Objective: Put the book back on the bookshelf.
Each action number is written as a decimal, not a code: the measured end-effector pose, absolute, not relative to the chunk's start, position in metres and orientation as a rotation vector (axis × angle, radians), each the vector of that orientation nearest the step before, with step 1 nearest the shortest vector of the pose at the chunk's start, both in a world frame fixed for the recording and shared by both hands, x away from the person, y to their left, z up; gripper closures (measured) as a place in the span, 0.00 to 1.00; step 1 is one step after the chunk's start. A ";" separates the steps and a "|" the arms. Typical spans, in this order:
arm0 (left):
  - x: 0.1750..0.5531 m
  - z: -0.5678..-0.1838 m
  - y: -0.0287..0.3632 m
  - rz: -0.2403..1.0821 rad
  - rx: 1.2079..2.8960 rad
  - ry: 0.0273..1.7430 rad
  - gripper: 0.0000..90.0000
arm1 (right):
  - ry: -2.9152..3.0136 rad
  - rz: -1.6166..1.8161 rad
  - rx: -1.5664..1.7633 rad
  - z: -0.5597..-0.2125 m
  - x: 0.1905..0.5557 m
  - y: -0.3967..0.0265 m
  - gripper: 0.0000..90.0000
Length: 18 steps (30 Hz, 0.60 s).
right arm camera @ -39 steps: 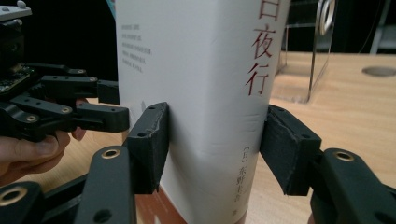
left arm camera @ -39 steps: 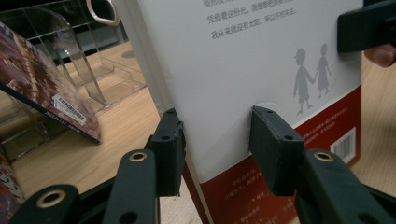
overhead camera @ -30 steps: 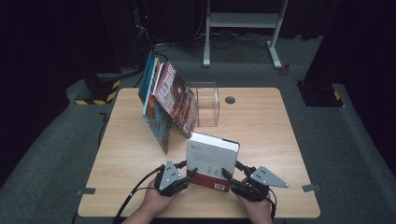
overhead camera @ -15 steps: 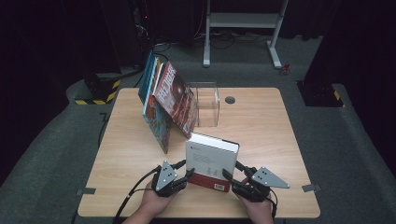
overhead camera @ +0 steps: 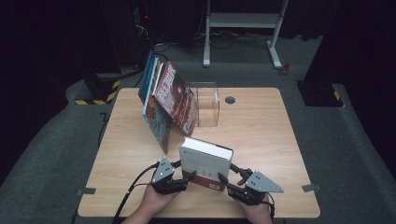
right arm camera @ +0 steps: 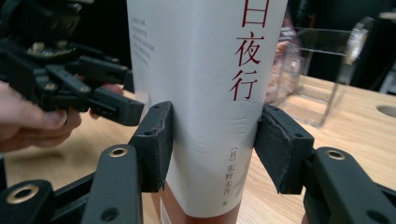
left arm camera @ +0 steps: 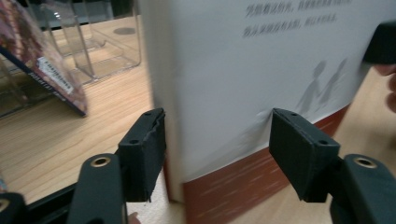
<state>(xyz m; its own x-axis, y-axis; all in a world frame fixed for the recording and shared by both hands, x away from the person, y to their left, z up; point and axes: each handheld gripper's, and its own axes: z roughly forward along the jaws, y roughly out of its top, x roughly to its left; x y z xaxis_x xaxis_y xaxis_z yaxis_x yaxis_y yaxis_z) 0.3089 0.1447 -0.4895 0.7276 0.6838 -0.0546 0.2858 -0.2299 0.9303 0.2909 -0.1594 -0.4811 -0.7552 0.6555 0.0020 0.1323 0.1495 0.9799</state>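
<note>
A white book (overhead camera: 206,159) stands upright at the near edge of the bench (overhead camera: 261,135). The right hand-held gripper (right arm camera: 212,135) clamps its spine; the left hand-held gripper (left arm camera: 217,147), jaws just opening, straddles the cover unpressed. Release should finish before lifting toward the leaning books (overhead camera: 168,102).

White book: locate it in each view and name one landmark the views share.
High view: the white book stands near the table's front edge, between both grippers.
Left gripper view: its cover spans the middle and right, behind the jaws.
Right gripper view: its spine rises at centre, clamped between the jaws.
Shared landmark: clear acrylic holder.
</note>
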 end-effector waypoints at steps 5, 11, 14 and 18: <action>0.304 -0.489 0.148 0.465 1.818 0.758 0.41 | 2.027 1.634 0.705 -0.481 0.288 -0.155 0.52; 0.303 -0.489 0.149 0.456 1.809 0.770 0.41 | 2.022 1.675 0.745 -0.479 0.291 -0.154 0.48; 0.303 -0.489 0.149 0.460 1.810 0.772 0.41 | 2.026 1.684 0.767 -0.478 0.293 -0.151 0.44; 0.303 -0.490 0.149 0.460 1.813 0.778 0.41 | 2.038 1.689 0.806 -0.475 0.296 -0.147 0.38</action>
